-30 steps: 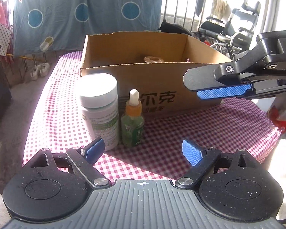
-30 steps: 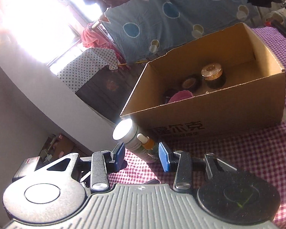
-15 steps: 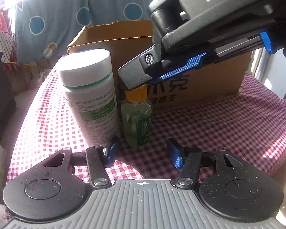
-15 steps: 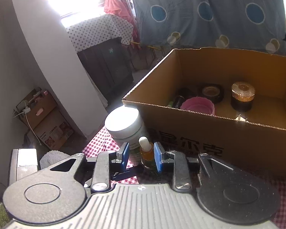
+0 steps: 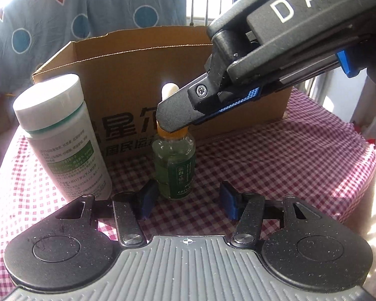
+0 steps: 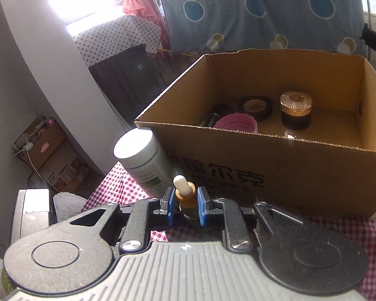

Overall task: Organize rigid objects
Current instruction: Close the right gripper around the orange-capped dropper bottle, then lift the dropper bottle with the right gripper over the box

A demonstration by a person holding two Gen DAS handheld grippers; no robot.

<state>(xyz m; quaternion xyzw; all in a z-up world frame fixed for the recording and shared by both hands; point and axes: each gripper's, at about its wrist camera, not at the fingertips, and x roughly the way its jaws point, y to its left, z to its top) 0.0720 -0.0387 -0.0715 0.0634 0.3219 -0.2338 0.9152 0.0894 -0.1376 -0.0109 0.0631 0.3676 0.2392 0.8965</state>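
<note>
Your right gripper (image 6: 184, 204) is the one on the job. Its two blue pads sit either side of the orange collar of the dropper bottle (image 5: 174, 165), narrow, touching or all but touching it; from these views you cannot be sure the grip is fully closed. The bottle stands upright on the checked tabletop (image 5: 275, 160), long axis vertical, white rubber bulb at the top, so the gripper meets it crosswise at the neck, coming in from the right and above.

The bottle lies directly ahead of your left gripper (image 5: 185, 199), just beyond its fingertips. That gripper is wide and holds nothing. It is close to the base of the bottle, but the right one has the hold on the neck.

Just left of the dropper bottle, near but apart, stands a taller white pill bottle (image 5: 62, 138). Behind both is the open cardboard box (image 6: 300, 160), which already holds a gold-lidded jar (image 6: 296, 110), a pink cup (image 6: 238, 124) and a few dark items. The likely move is straight up, then over the near wall of the box.

Compared with a second ago, the right gripper has travelled from hovering off to the right, well above the tabletop, down to the bottle's neck, and its pads have narrowed around the collar. The left gripper has edged nearer the two bottles.
</note>
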